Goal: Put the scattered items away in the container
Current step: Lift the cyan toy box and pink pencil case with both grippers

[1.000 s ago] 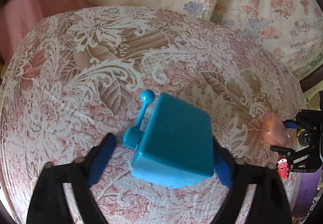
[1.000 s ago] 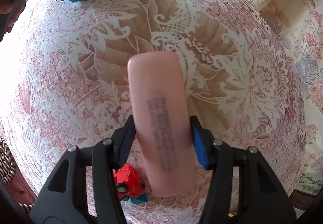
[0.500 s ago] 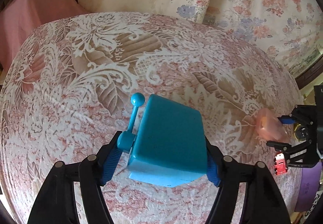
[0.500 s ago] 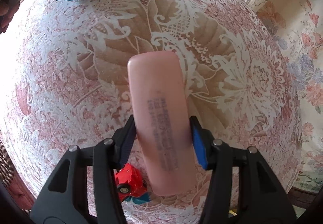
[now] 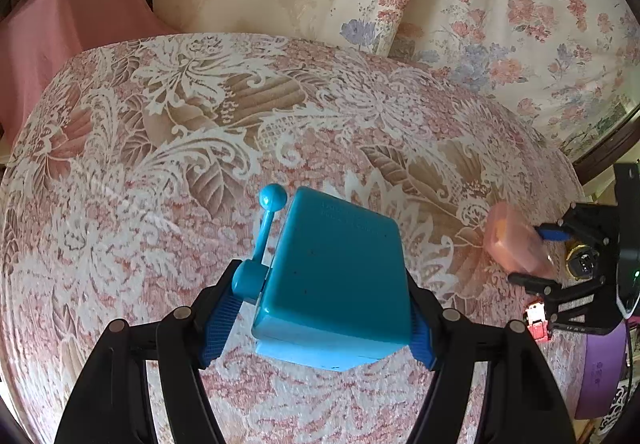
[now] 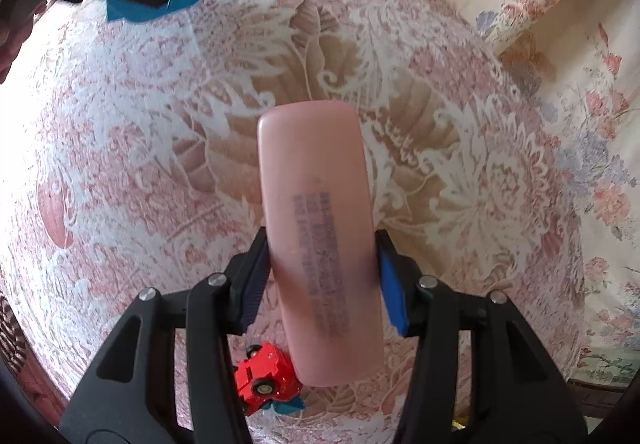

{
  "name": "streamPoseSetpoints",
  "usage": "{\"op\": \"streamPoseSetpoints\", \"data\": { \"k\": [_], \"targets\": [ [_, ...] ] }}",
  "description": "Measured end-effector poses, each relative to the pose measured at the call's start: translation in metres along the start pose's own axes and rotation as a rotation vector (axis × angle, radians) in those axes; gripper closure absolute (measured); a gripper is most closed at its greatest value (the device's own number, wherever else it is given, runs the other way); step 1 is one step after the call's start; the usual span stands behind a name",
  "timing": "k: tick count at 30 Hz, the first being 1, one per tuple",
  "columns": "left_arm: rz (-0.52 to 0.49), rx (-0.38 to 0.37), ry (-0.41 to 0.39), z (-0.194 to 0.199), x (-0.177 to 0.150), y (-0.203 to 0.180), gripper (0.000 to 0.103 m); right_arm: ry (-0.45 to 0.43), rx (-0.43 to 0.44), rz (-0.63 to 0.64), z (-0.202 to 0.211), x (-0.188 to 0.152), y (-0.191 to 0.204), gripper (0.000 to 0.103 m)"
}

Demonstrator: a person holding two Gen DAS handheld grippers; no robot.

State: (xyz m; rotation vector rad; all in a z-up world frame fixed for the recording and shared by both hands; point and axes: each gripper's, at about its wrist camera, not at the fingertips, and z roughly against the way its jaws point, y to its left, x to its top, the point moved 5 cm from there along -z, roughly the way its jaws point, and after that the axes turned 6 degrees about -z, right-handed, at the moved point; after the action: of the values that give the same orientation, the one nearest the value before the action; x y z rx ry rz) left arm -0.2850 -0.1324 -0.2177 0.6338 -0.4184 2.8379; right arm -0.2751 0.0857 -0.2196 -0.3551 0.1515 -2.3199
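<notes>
Blue toy box [image 5: 334,280] with its side lever [image 5: 264,240] is sitting clamped between the blue pads of the left gripper [image 5: 320,314], over the near half of the round table [image 5: 160,115] with the lace-patterned cloth; whether it is touching the cloth cannot be told. Beyond the box, the table is stretching bare to its far edge, where a floral cushion [image 5: 500,11] and a pink cloth [image 5: 60,31] are bordering it. Toward the table's right edge, the right gripper [image 6: 320,284] is squeezing a long pink case [image 6: 320,236] between its fingers, the case's far end pointing toward the table's middle, with much bare cloth lying around it. Printed text on the case is blurring and cannot be read. Beneath the case, near the table's near edge, a red toy car [image 6: 264,376] is lying partly hidden behind the case and one finger, with a small teal scrap beside it that cannot be identified. In the left wrist view, a purple container [image 5: 600,376] is showing just off the table's right edge, cut off by the frame.
</notes>
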Motion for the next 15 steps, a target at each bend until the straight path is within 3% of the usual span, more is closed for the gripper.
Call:
{"op": "streamPoseSetpoints", "data": {
  "k": [8, 15],
  "targets": [
    [-0.024, -0.017, 0.006, 0.009, -0.008, -0.013, 0.032, -0.034, -0.004, -0.030, 0.010, -0.011, 0.006, 0.050],
    [-0.077, -0.045, 0.006, 0.019, -0.012, -0.042, 0.032, -0.054, 0.003, -0.080, 0.052, -0.025, 0.006, 0.050]
  ]
}}
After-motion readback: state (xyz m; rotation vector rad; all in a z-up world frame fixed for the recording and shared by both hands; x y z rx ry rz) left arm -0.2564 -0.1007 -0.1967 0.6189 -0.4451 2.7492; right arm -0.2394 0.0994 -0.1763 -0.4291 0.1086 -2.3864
